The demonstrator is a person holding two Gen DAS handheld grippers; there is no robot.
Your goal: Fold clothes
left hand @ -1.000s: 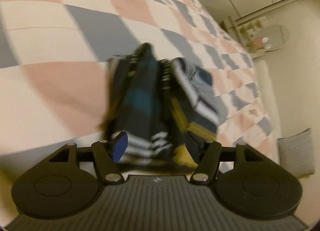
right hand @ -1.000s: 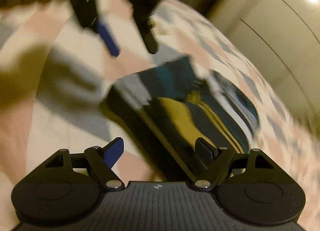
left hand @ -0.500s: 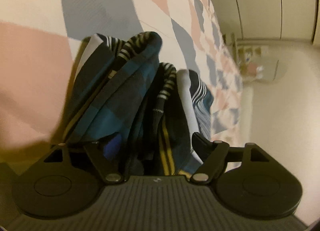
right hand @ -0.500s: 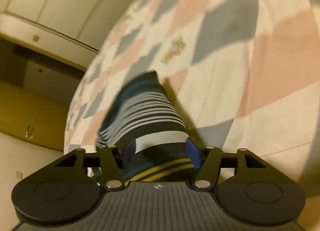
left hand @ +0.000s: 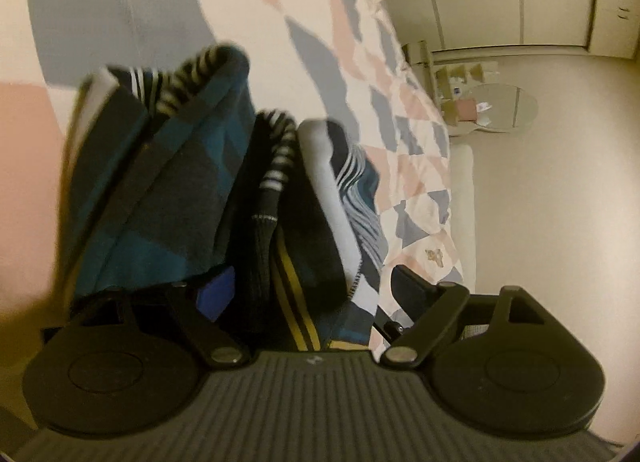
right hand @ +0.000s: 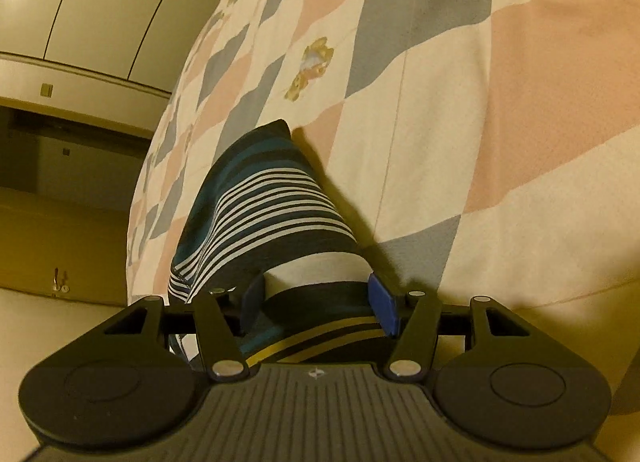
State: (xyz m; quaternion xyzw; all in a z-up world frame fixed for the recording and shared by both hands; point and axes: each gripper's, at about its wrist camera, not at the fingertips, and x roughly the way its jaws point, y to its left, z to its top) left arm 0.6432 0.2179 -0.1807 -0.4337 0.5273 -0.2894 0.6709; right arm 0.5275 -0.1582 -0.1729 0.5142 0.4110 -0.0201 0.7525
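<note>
Bunched striped garment [left hand: 192,189] over a checked bed [left hand: 120,1]. Left claw [left hand: 308,294] spread wide around its folds; right claw [right hand: 316,304] pinching a striped fold [right hand: 280,213].

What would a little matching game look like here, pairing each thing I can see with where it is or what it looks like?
Things:
1. striped garment
2. checkered bedspread
3. right gripper
4. round table

Descriptions:
A. pink, grey and cream patches
B. stands on the floor beyond the bed's end
C. teal, navy, white and yellow bands
D. blue pads either side of a cloth fold

Pairs: 1-C, 2-A, 3-D, 4-B
</note>
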